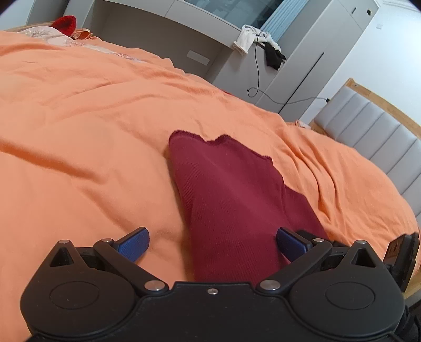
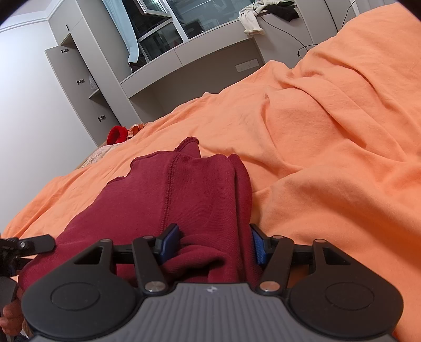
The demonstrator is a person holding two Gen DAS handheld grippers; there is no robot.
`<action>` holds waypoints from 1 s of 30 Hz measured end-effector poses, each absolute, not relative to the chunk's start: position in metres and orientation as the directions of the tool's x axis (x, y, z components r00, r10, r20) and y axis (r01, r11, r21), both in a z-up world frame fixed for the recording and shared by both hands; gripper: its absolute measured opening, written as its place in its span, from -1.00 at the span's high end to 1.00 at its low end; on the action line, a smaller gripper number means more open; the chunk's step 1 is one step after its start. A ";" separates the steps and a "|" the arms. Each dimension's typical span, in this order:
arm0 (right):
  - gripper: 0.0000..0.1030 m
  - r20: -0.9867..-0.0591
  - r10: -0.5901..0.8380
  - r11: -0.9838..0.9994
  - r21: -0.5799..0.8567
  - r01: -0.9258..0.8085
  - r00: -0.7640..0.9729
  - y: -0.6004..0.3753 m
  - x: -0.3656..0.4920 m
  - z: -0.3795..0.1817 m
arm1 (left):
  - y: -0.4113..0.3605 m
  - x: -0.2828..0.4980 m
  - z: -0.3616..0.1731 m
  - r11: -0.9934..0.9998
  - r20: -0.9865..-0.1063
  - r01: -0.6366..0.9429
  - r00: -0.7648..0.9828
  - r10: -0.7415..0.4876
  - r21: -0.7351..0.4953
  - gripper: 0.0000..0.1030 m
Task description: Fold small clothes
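A dark red knit garment lies on the orange bedsheet. In the left wrist view my left gripper is open, its blue pads apart, with the near end of the garment lying between them. In the right wrist view the same garment is bunched in folds, a stitched seam running along it. My right gripper has its blue pads on either side of a thick bunch of the cloth; I cannot tell whether they press on it. The left gripper's edge shows at the far left.
A red item and pale cloth lie at the far end of the bed. Grey cabinets and a desk ledge with hanging clothes and a cable stand beyond. A padded grey headboard is at the right.
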State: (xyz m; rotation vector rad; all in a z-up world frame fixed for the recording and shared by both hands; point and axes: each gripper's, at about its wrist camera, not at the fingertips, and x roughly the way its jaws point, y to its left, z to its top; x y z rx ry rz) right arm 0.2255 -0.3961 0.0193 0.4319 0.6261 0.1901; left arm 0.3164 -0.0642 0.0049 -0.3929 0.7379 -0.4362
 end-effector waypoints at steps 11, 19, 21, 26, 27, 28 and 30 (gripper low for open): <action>-0.26 -0.521 0.302 0.892 0.451 -0.043 0.799 -0.396 0.227 0.018 | -0.066 0.356 -0.007 0.825 -0.620 0.293 0.551 -0.558 -0.483 -0.99; -0.19 -0.525 0.292 0.901 0.432 -0.045 0.799 -0.391 0.227 0.020 | -0.067 0.355 -0.007 0.812 -0.610 0.304 0.542 -0.578 -0.498 -0.91; -0.09 -0.527 0.296 0.898 0.438 -0.043 0.796 -0.390 0.227 0.022 | -0.071 0.355 -0.006 0.810 -0.609 0.311 0.539 -0.582 -0.498 -0.85; 0.30 -0.528 0.292 0.899 0.435 -0.041 0.797 -0.385 0.227 0.031 | -0.085 0.356 -0.003 0.807 -0.616 0.312 0.527 -0.586 -0.501 -0.31; 0.39 -0.521 0.290 0.900 0.434 -0.043 0.803 -0.384 0.227 0.034 | -0.088 0.356 -0.001 0.803 -0.614 0.314 0.523 -0.591 -0.506 -0.14; 0.44 -0.516 0.287 0.902 0.430 -0.047 0.807 -0.382 0.226 0.037 | -0.090 0.355 0.000 0.811 -0.615 0.312 0.534 -0.581 -0.495 0.03; 0.48 -0.499 0.279 0.909 0.412 -0.058 0.821 -0.378 0.225 0.043 | -0.093 0.353 0.005 0.825 -0.608 0.317 0.561 -0.561 -0.468 0.26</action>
